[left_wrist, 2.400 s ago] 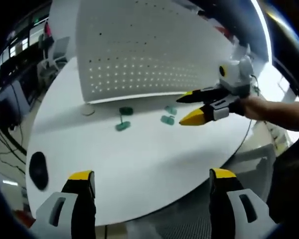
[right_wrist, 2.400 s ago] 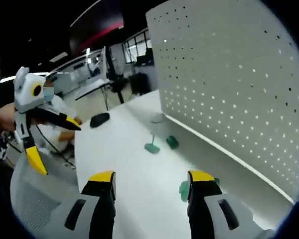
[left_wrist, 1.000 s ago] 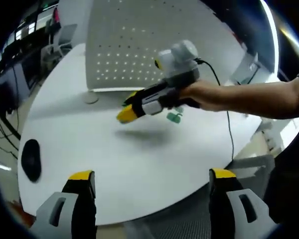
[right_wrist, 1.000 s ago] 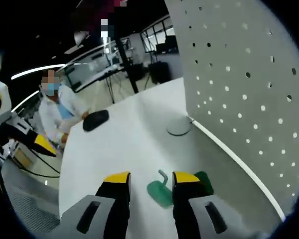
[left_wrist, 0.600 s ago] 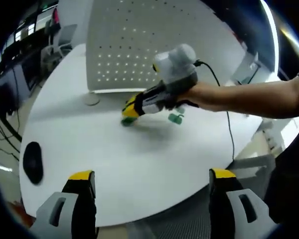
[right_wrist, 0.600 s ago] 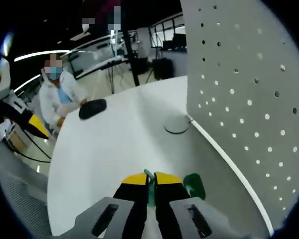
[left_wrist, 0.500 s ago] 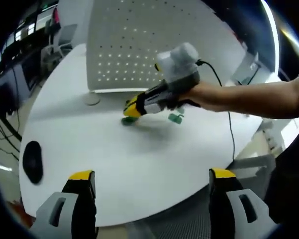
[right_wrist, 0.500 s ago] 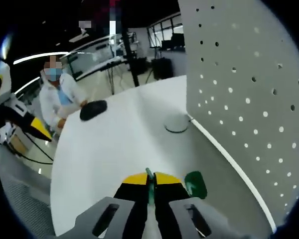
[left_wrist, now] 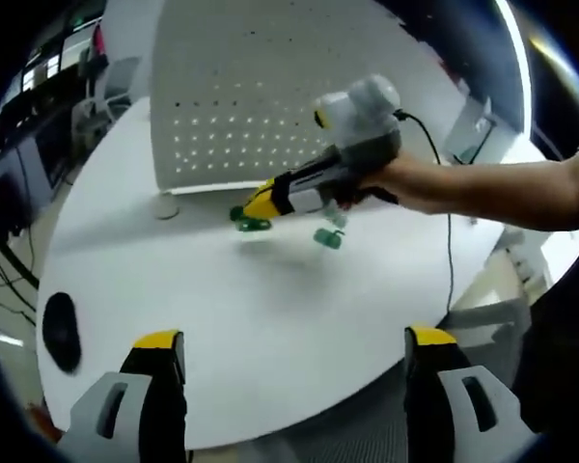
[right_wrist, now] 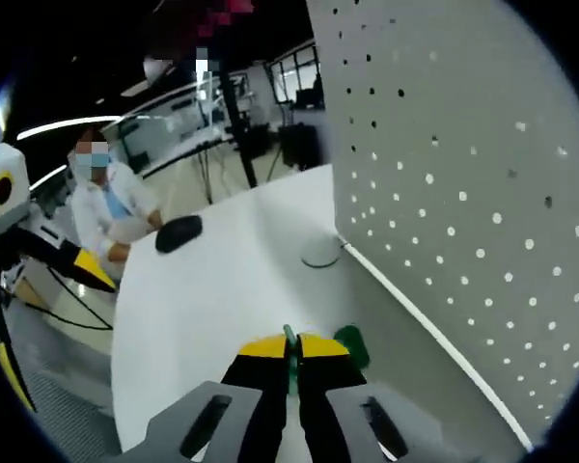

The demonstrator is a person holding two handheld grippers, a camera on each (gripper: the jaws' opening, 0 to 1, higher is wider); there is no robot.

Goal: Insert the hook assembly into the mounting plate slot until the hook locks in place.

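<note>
The white perforated mounting plate (left_wrist: pixel 270 96) stands upright at the back of the round white table (left_wrist: pixel 270 318); in the right gripper view the plate (right_wrist: pixel 463 193) rises on the right. My right gripper (right_wrist: pixel 289 345) is shut on the stem of a green hook assembly (right_wrist: pixel 289 338). In the left gripper view the right gripper (left_wrist: pixel 261 204) holds that hook (left_wrist: pixel 251 224) just above the table, close before the plate. A second green hook (left_wrist: pixel 328 238) lies to its right, and another green piece (right_wrist: pixel 349 342) lies by the plate's foot. My left gripper (left_wrist: pixel 291 340) stays open near the table's front edge.
A black mouse (left_wrist: pixel 60 328) lies at the table's left edge, and a round white disc (left_wrist: pixel 164 204) sits at the plate's left end. A person in white (right_wrist: pixel 106 207) sits beyond the table. The left gripper (right_wrist: pixel 92 268) shows at the left of the right gripper view.
My right gripper crossed to the left hook and shut on its stem. Since half a second ago it has lifted the hook slightly and moved toward the plate. The left gripper stayed open.
</note>
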